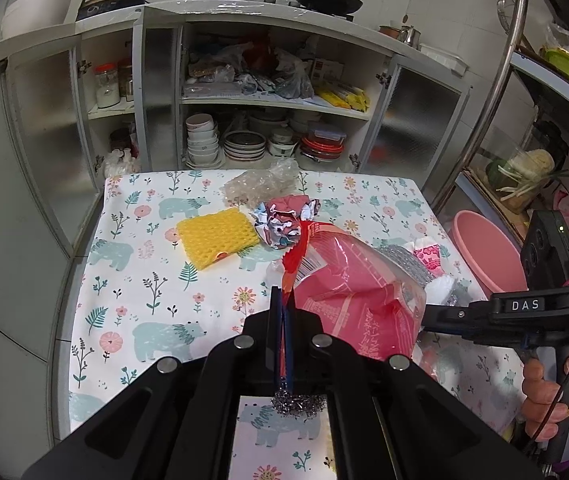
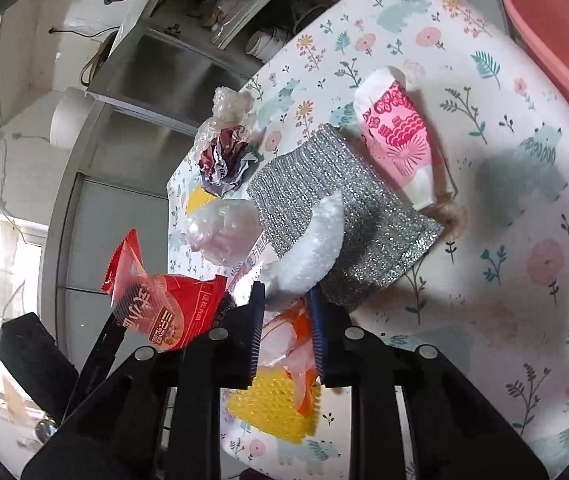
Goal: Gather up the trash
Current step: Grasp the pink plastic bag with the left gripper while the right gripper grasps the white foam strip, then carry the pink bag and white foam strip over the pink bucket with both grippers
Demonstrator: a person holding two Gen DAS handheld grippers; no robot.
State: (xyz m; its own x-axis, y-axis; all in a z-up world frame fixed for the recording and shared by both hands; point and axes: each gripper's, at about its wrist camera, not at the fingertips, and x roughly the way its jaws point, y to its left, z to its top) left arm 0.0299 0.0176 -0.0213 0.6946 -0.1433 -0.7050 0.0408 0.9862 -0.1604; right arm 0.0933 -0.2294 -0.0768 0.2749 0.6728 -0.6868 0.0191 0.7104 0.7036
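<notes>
Left wrist view: red bag held up over the cluttered table

On the floral table (image 1: pixel 132 240), from left: a yellow sponge (image 1: pixel 214 236), crumpled paper (image 1: pixel 284 220), then the red plastic bag (image 1: pixel 348 292), its edge pinched in the left gripper (image 1: pixel 283 312), fingers clamped tight. At far right the right gripper (image 2: pixel 286 316) reaches in; its fingers are narrowed around an orange-and-white wrapper (image 2: pixel 290 340) beside a silver scouring cloth (image 2: pixel 340 216).

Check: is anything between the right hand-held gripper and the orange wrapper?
Nothing visible. The orange wrapper already sits between the right hand-held gripper's fingers. The white foam and silver cloth lie beyond the fingertips, not in the way.
</notes>
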